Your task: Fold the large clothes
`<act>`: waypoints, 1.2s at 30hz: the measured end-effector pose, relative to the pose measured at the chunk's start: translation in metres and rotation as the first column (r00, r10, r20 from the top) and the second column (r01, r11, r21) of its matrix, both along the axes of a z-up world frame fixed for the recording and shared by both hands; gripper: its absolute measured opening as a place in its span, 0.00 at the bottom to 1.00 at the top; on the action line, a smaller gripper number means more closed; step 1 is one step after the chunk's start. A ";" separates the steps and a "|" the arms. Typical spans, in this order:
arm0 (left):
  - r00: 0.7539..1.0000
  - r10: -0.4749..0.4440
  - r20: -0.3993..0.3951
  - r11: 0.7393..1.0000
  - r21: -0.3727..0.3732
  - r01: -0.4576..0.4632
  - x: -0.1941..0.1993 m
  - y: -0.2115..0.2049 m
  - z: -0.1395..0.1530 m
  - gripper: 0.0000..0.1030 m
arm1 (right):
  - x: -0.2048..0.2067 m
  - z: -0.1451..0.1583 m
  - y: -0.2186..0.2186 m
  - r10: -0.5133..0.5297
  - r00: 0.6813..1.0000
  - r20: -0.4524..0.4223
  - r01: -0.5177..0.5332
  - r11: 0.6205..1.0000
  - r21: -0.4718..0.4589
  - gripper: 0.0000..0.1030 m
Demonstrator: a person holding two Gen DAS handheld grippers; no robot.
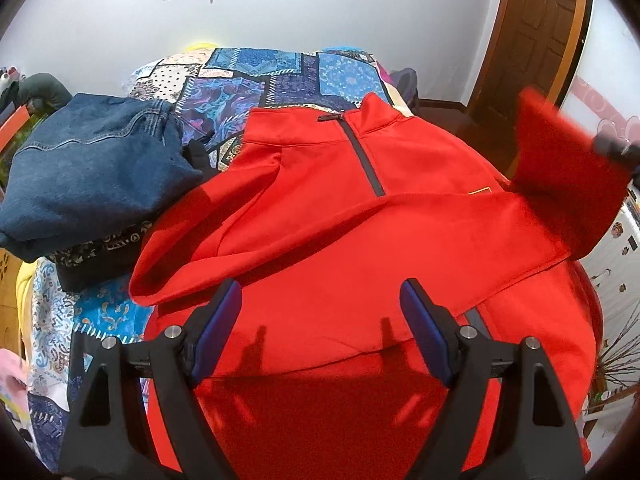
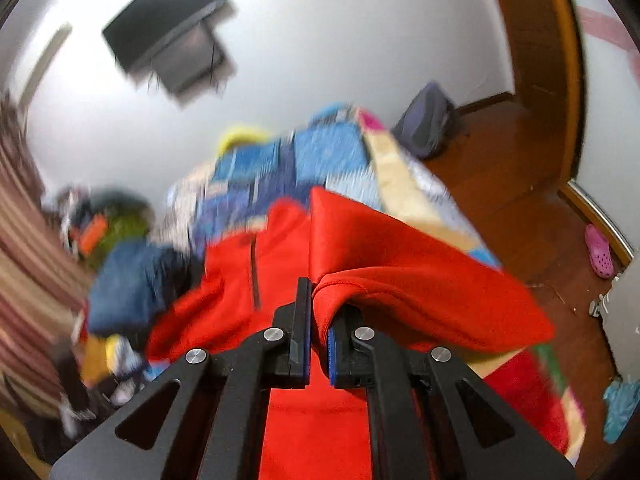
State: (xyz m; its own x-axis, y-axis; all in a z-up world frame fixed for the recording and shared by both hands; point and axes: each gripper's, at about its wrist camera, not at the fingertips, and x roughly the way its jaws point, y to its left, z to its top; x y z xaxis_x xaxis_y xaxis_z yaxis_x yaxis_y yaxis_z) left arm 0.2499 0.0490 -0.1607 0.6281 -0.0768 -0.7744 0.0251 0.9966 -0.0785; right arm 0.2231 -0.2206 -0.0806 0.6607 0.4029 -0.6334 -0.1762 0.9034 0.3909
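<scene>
Clamping a raised sleeve (image 2: 400,280), right tool (image 2: 319,320) is seen; left tool (image 1: 320,312) held apart above red jacket (image 1: 320,184), denim garment (image 1: 92,172) beside it.

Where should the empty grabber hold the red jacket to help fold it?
Probably the left sleeve's cuff end. It lies flat across the red jacket, with its free end at the jacket's left edge beside the denim pile. The open left tool could come in from that side. The right tool already pinches the other sleeve.
</scene>
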 end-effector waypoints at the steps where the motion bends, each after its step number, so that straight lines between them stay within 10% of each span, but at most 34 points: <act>1: 1.000 -0.001 0.000 1.000 -0.002 0.001 -0.002 0.001 0.001 0.78 | 0.003 -0.011 0.007 0.017 0.999 -0.036 -0.017 1.000 -0.013 0.05; 10: 1.000 0.006 -0.001 1.000 0.017 -0.006 -0.020 0.011 0.001 0.78 | 0.002 -0.072 0.037 0.038 0.972 -0.231 -0.064 0.992 -0.105 0.11; 15: 1.000 0.000 0.005 1.000 0.028 0.000 -0.021 0.005 0.000 0.78 | -0.004 -0.061 0.037 0.072 0.963 -0.260 -0.103 0.989 -0.109 0.46; 19: 1.000 -0.016 0.023 0.999 0.052 0.015 -0.022 -0.005 0.005 0.78 | -0.011 -0.047 0.031 0.059 0.976 -0.210 -0.089 0.987 -0.137 0.50; 30: 0.998 -0.055 0.034 0.997 0.065 0.053 -0.015 -0.022 0.007 0.78 | -0.014 -0.019 -0.040 -0.153 0.983 -0.106 0.148 0.988 -0.053 0.58; 36: 0.998 -0.058 0.017 0.997 0.060 0.057 -0.008 -0.026 0.001 0.78 | 0.004 -0.045 -0.087 -0.291 0.935 -0.203 0.309 0.949 0.063 0.58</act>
